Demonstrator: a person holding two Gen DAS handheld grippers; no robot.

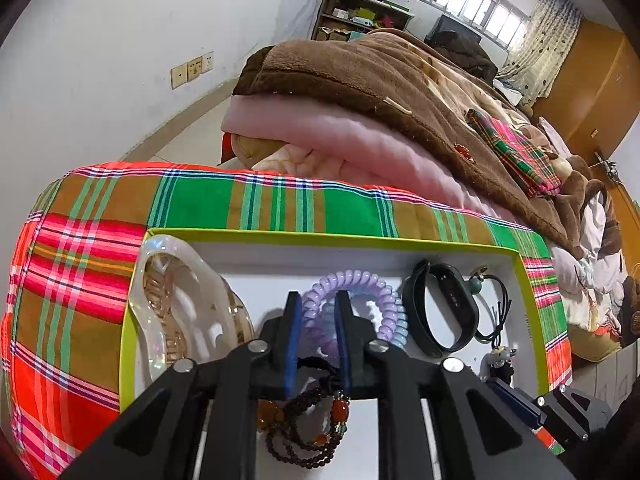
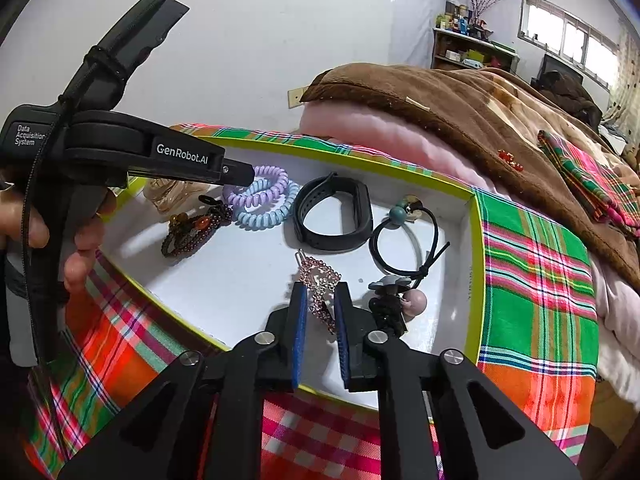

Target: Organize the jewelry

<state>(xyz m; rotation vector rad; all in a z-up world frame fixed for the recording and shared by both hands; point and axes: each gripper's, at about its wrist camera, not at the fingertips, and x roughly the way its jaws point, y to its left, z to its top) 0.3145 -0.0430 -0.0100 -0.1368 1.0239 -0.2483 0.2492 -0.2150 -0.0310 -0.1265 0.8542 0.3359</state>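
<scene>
A white box with a lime rim (image 1: pixel 328 239) (image 2: pixel 476 216) lies on the plaid cloth and holds the jewelry. My left gripper (image 1: pixel 318 308) hovers open over the dark bead bracelet (image 1: pixel 308 428) (image 2: pixel 192 228), its fingers apart near the purple coil tie (image 1: pixel 360 286) (image 2: pixel 260 184) and blue coil tie (image 2: pixel 264 210). My right gripper (image 2: pixel 320 298) is part open around a pink rhinestone hair clip (image 2: pixel 320 284); whether the pads touch it is unclear. A black wristband (image 1: pixel 440 308) (image 2: pixel 334 212) and a black hair tie with beads (image 2: pixel 400 236) lie in the box.
A clear glass dish (image 1: pixel 180 300) sits in the box's left end. A grey flower clip with a pink ball (image 2: pixel 400 300) lies by my right fingers. Brown and pink blankets (image 1: pixel 380 92) are piled behind the box. A small red ornament (image 2: pixel 510 160) lies on the blanket.
</scene>
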